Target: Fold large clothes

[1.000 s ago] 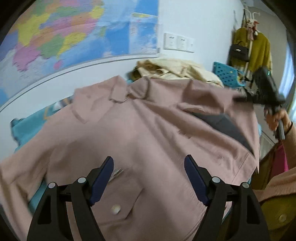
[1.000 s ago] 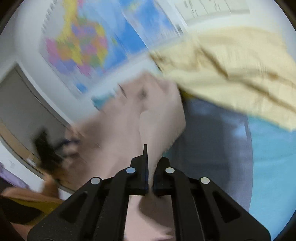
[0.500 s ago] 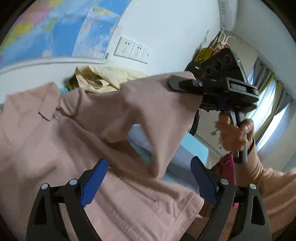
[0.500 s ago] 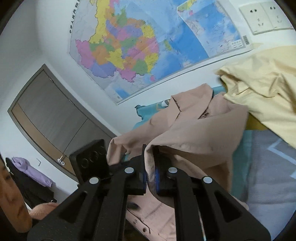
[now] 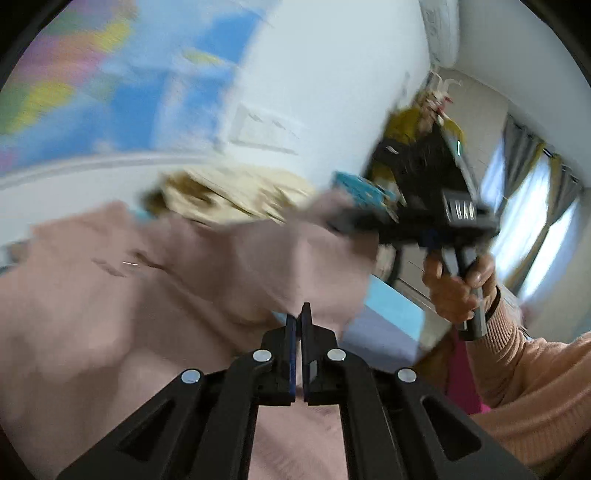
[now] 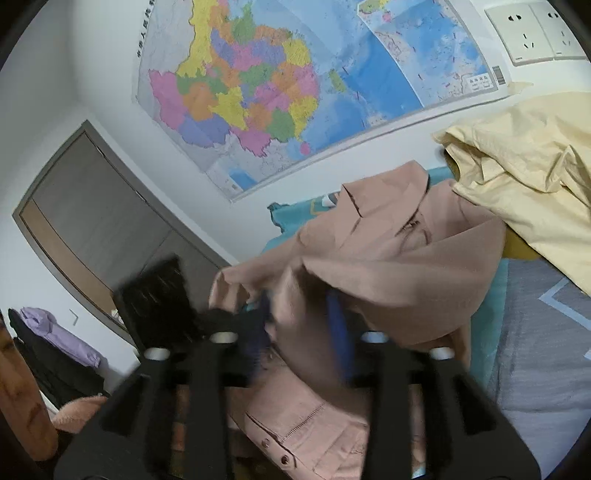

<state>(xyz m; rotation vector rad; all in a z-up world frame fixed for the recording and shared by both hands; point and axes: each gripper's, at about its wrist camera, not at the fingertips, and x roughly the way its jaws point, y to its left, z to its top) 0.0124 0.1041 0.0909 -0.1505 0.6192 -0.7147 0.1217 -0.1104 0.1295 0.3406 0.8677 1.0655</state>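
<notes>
Since 0.5 s ago, left tool (image 5: 298, 316) closed on pink jacket (image 5: 110, 314); right tool (image 6: 301, 317) opened.

Left gripper (image 5: 298, 319) with jaws pressed together, pointing forward; right gripper (image 6: 303, 325) with blue fingers spread apart, blurred, gripped from below by the right hand (image 5: 456, 288).

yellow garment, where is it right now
The pale yellow garment lies crumpled at the right of the right wrist view, below the wall sockets and just beyond the pink jacket collar.
</notes>
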